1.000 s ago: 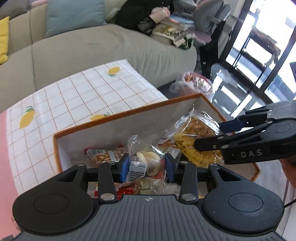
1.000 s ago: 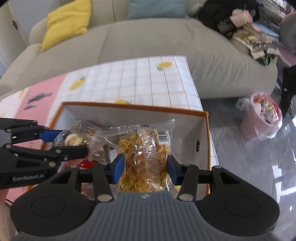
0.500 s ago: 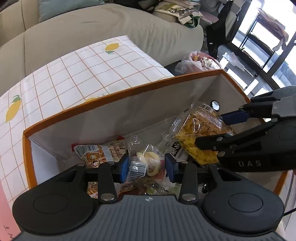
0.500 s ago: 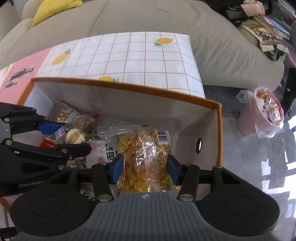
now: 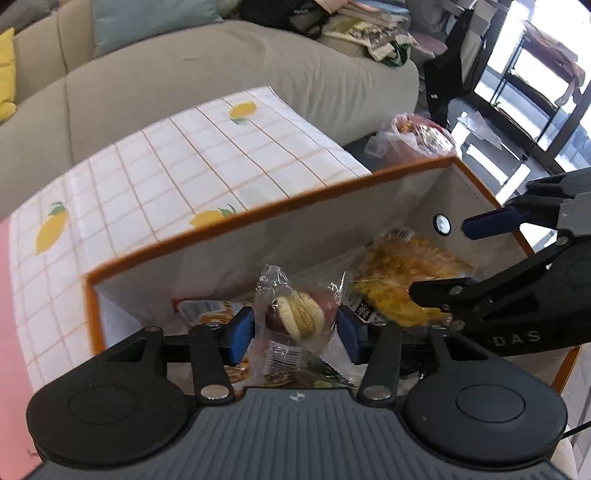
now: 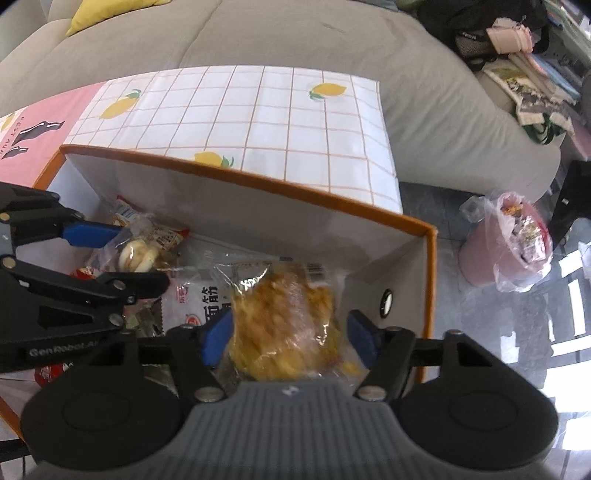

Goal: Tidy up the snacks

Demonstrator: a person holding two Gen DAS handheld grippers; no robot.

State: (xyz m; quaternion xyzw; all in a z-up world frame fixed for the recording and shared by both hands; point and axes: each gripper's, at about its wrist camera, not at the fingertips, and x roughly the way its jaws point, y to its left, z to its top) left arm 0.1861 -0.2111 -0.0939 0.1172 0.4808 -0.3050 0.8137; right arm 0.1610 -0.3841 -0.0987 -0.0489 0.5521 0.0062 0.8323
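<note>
One orange-edged box [image 6: 428, 266] holds at least five snack packets, among them one clear bag of yellow crisps [image 6: 284, 317] and one wrapped round pastry [image 5: 299, 317]. Two grippers, one left [image 5: 295, 330] and one right [image 6: 290, 338], show. One sofa [image 6: 295, 33] and one pink bin [image 6: 513, 243] stand behind.

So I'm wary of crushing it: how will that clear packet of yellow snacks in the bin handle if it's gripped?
The yellow snack packet, between the right gripper fingers, has thin crinkled film, so it is probably floppy and slippery. Its loose pieces look brittle and light, so a hard squeeze may break them.
</note>
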